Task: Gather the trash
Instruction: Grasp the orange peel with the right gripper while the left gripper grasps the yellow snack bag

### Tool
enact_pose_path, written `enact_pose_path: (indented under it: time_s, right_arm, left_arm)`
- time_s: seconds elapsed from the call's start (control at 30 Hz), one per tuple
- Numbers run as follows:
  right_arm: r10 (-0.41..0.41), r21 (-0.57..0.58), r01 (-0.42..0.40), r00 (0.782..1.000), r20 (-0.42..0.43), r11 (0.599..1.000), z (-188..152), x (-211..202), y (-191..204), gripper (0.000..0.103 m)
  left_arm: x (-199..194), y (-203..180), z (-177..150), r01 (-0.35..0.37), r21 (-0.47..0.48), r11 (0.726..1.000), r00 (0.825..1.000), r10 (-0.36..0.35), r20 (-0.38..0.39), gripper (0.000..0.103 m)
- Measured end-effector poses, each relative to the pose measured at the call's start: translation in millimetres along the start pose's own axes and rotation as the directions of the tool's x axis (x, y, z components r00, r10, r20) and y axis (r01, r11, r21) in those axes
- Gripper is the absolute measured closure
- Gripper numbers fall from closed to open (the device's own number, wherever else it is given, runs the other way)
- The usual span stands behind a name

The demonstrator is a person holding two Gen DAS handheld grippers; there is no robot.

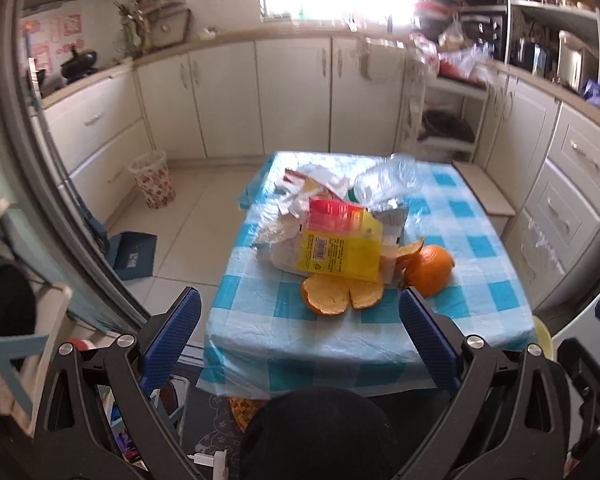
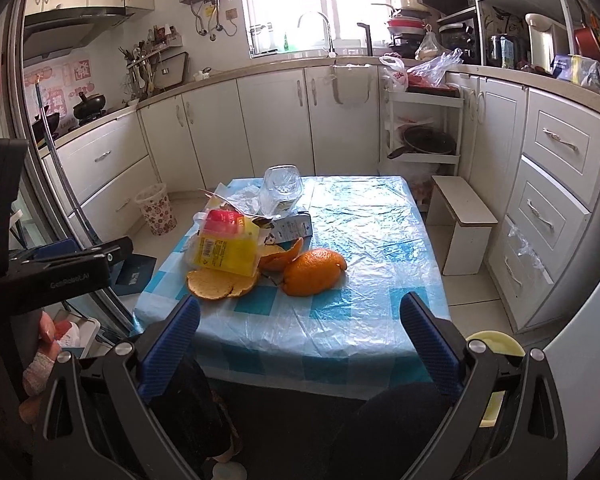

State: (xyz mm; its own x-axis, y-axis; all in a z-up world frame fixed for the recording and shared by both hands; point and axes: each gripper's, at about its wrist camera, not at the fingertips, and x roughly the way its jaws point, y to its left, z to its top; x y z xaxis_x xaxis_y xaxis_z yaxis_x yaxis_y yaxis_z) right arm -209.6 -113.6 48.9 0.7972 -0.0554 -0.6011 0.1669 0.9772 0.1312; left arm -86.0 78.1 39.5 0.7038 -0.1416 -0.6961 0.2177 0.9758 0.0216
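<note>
A pile of trash lies on a small table with a blue-and-white checked cloth (image 1: pixel 480 280) (image 2: pixel 360 272): a yellow and red wrapper (image 1: pixel 340 248) (image 2: pixel 228 248), orange peels (image 1: pixel 340 296) (image 2: pixel 220 282), a larger hollow peel (image 1: pixel 430 268) (image 2: pixel 314 270), a crushed clear plastic bottle (image 1: pixel 392 180) (image 2: pixel 282 190), a small carton (image 2: pixel 292 228) and crumpled paper (image 1: pixel 320 184). My left gripper (image 1: pixel 300 320) is open and empty, held short of the table's near edge. My right gripper (image 2: pixel 300 320) is open and empty, also short of the near edge.
A patterned waste basket (image 1: pixel 153 179) (image 2: pixel 157 209) stands on the floor to the left of the table by the cabinets. A low white stool (image 2: pixel 460 224) stands to the right. A yellow bin (image 2: pixel 496 344) sits at the table's near right corner. Kitchen cabinets ring the room.
</note>
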Motion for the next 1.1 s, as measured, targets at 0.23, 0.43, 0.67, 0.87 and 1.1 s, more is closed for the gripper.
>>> enact_pose_path:
  time_s: [0.23,0.43,0.67,0.87,1.1]
  right_arm:
    - [0.003,-0.029,-0.006,0.990,-0.138,1.000,19.2,82.7,-20.7,0.007]
    - [-0.001,-0.042,-0.012,0.955,-0.296,0.999,21.6,160.5,-32.1,0.007]
    - [0.022,-0.039,-0.041,0.914,-0.405,0.998,23.0,220.0,-28.2,0.007]
    - [0.159,0.052,-0.152,0.886,-0.436,0.987,18.2,235.1,-31.6,0.035]
    - [0.290,0.167,-0.242,0.863,-0.414,0.956,20.6,221.6,-44.9,0.066]
  left_arm:
    - [93.5,27.7,18.5,0.093,-0.069,0.993,0.987,-0.102,-0.125,0.008]
    - [159.8,29.3,26.5,0.087,-0.090,0.992,0.978,-0.102,-0.179,0.008]
    - [195.5,30.6,31.5,0.115,-0.145,0.983,0.973,-0.141,-0.185,0.018]
    - [215.9,23.7,29.5,0.155,-0.160,0.975,0.953,-0.190,-0.235,0.085]
    - [192.9,21.5,31.9,0.195,-0.154,0.969,0.957,-0.222,-0.184,0.103]
